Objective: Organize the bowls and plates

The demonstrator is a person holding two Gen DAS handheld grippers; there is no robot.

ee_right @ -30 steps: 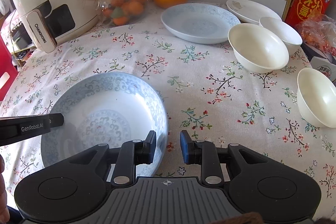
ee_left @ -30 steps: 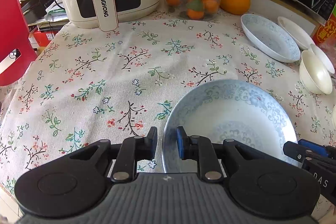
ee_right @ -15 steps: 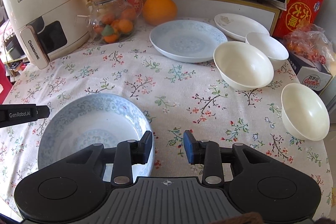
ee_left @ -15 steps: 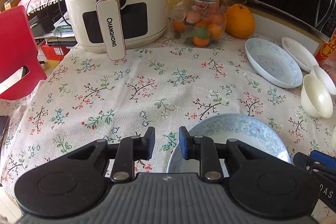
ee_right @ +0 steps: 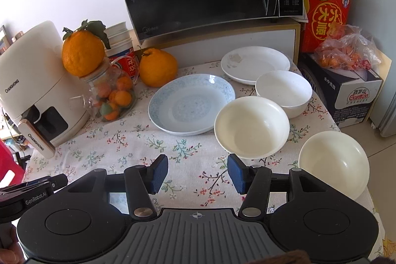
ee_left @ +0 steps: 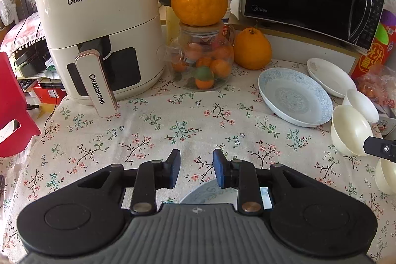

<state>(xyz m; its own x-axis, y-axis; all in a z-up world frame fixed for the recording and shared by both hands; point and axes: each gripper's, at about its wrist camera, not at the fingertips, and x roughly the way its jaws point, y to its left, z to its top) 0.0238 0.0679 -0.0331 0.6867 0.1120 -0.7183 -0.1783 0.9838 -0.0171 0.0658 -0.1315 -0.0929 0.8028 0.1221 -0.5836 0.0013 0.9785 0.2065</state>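
Your claws have lifted away from the blue patterned plate; left claw and right claw are opening, empty; every bowl on the desk remains unstacked

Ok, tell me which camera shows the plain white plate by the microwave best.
The right wrist view. There the white plate shows whole, its rim clear all round, just behind the white bowl. The left wrist view shows the same plate near the frame's right edge, foreshortened to a narrow oval.

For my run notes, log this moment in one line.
left tongs: opening, empty | right tongs: opening, empty | blue patterned ceramic plate: on floral tablecloth, released
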